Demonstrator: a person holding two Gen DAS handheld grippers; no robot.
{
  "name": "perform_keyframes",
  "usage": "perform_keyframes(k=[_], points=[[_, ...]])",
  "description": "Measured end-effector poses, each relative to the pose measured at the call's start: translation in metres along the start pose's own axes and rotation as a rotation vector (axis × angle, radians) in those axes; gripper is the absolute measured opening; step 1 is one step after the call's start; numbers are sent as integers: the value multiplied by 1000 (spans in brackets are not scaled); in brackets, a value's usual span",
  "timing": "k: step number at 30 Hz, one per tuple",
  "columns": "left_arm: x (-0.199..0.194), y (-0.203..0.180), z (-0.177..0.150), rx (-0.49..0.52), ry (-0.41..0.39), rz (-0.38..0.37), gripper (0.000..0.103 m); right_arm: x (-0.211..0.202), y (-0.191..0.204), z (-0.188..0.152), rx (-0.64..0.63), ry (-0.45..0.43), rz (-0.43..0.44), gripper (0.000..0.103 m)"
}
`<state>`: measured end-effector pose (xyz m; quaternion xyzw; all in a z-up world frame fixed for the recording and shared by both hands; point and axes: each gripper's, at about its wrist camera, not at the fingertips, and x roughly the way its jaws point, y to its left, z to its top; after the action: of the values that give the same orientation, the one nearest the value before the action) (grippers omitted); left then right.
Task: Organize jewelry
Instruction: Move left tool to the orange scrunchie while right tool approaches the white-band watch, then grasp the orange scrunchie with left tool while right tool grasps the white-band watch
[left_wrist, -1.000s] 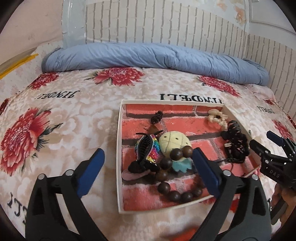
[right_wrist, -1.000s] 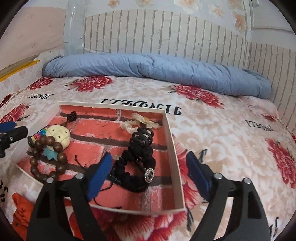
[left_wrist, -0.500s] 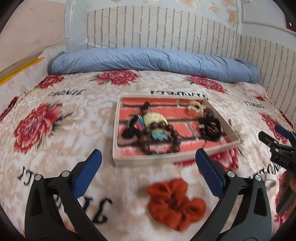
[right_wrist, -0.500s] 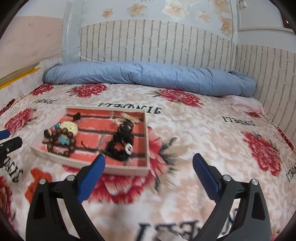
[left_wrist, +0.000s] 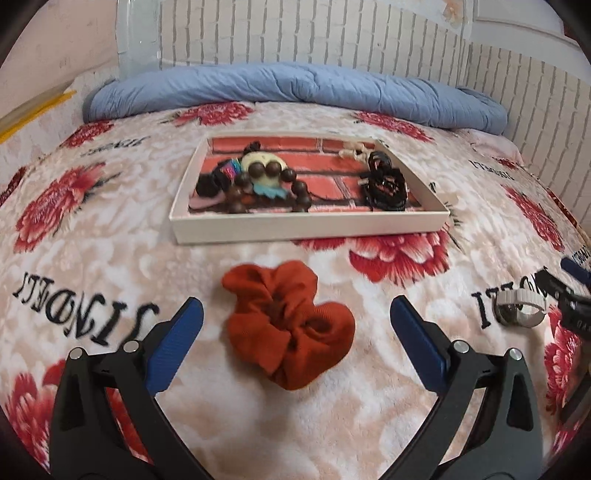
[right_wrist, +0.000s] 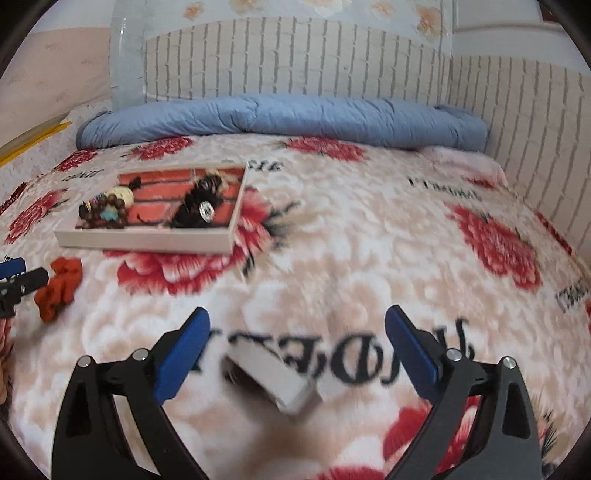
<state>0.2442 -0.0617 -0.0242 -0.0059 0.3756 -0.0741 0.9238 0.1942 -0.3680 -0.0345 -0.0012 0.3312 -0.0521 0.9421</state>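
The rust-red scrunchie (left_wrist: 290, 325) lies crumpled on the bed's blanket (left_wrist: 110, 229), directly between the spread blades of the left tongs (left_wrist: 295, 332), which stand wide open and hold nothing. It looks light, soft and squashy; a pinch across any bunched fold, best across its gathered middle, should hold, and it will likely sag and flop once lifted. To the right, a pale woven band (right_wrist: 271, 378) lies in a loose loop between the open, empty blades of the right tongs (right_wrist: 297, 338). It is blurred, so its material is hard to judge; it seems light and limp, and one wall of the loop is probably the place to nip.

Farther off sits the shallow white tray (left_wrist: 306, 223) with a brick-print floor, already holding wooden beads (left_wrist: 266, 184) at its left and a black tangle of pieces (left_wrist: 384, 184) at its right.

The blanket is plush and floral, so tips may sink and snag its pile. A rolled blue quilt (left_wrist: 295, 85) lies at the far end against a brick-pattern wall (left_wrist: 314, 37).
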Motion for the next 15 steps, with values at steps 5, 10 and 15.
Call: perform_keyframes(k=[5,10,15], points=[[13,2,-8,-17,26,26,98,4,-10,-14,44,21,23,94],[25,9,-9,-38,56,47,98,6,-4,-17,14,47,39,94],[33,10,-9,-35,80,43,98,13,5,-22,-38,90,8,94]])
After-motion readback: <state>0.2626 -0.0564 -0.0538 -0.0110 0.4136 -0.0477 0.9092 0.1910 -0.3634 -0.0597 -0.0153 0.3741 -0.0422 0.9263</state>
